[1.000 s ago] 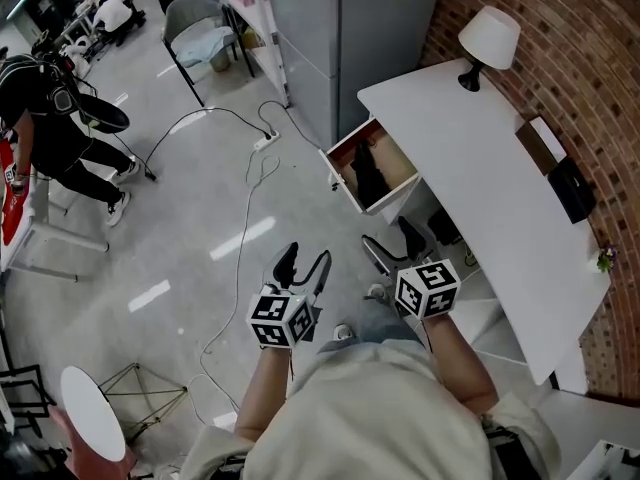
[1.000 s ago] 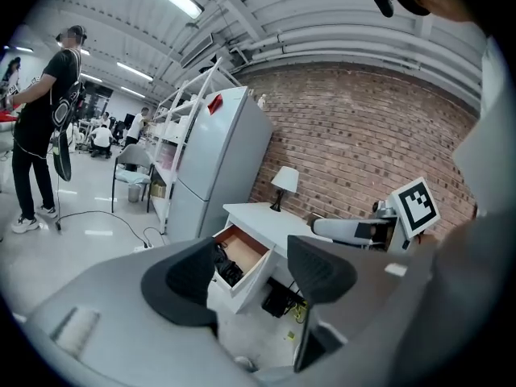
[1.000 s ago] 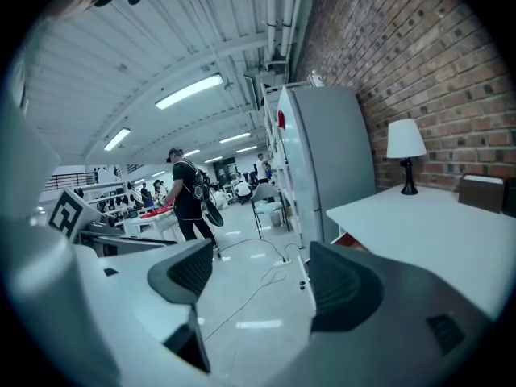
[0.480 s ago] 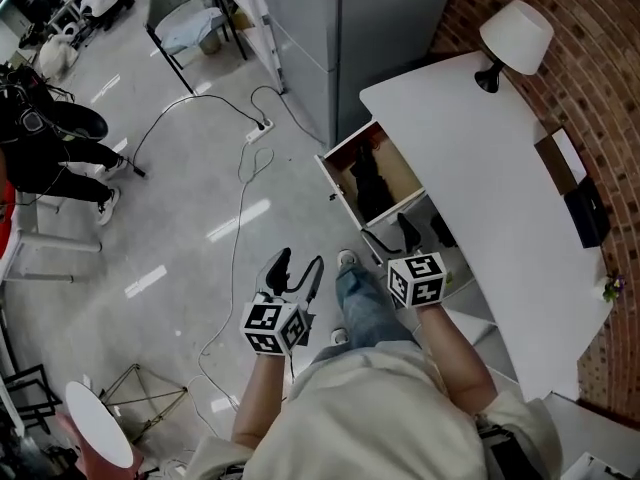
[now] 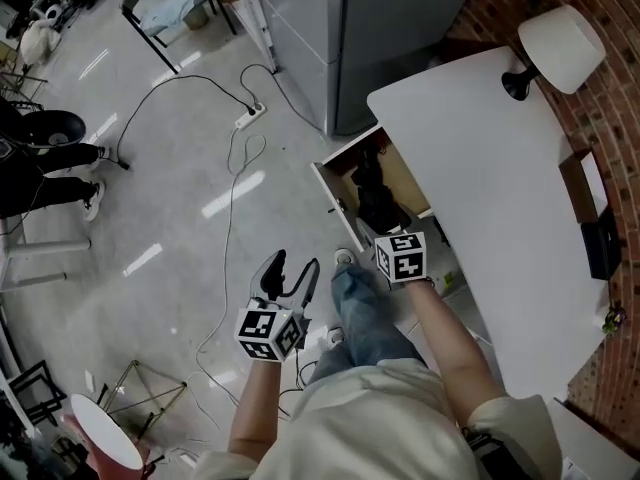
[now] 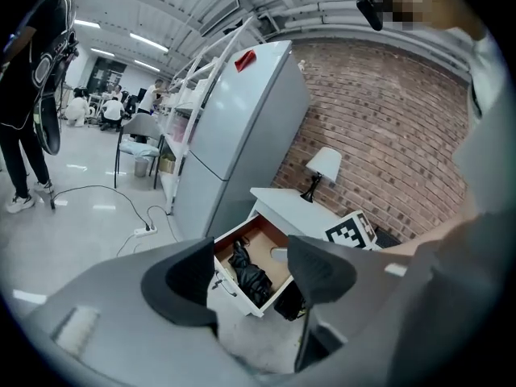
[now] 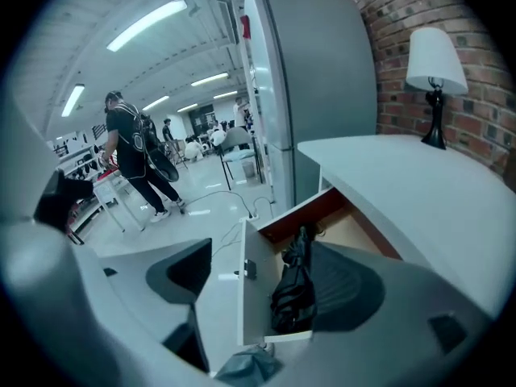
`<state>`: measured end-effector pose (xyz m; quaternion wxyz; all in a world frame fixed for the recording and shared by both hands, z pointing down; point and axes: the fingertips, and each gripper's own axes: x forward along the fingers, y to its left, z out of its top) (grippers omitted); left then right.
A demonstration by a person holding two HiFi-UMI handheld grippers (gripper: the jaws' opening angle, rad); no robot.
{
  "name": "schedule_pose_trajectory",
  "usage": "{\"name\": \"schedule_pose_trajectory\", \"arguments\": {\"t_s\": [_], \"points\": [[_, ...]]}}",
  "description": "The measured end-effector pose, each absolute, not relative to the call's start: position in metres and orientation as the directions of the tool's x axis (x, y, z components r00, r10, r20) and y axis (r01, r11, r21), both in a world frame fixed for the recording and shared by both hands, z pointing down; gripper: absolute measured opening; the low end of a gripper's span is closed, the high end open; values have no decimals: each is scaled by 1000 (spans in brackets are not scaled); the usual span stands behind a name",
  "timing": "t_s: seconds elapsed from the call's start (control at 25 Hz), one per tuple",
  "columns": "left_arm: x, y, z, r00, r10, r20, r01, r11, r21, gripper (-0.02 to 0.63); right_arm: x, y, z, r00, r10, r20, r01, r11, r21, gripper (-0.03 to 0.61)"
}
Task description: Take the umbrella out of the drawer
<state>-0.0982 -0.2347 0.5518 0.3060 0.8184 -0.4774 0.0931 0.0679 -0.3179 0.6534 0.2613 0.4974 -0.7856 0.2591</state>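
Umbrella (image 5: 378, 193), black and folded, lies inside the pulled-out drawer (image 5: 333, 200) of the white desk (image 5: 480, 158), running from front to back. The right gripper (image 7: 262, 276) hovers near the drawer's front with its jaws spread wide and nothing held, the umbrella showing through the gap. The left gripper (image 5: 292, 270) hangs over the floor, well apart from the drawer, its jaws likewise parted and empty.

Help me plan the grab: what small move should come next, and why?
Probably ease the right gripper down into the open drawer until its jaws straddle the umbrella. Its jaws stand apart with nothing gripped, and the umbrella lies untouched inside.
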Motion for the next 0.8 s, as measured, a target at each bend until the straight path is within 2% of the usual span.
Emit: {"name": "schedule_pose_trajectory", "arguments": {"t_s": [0.8], "points": [[-90,-312,622,539,-684,493,-820,-291,493,270,88,-401,858,-196,-396,897,-940,336,-58,388]]}}
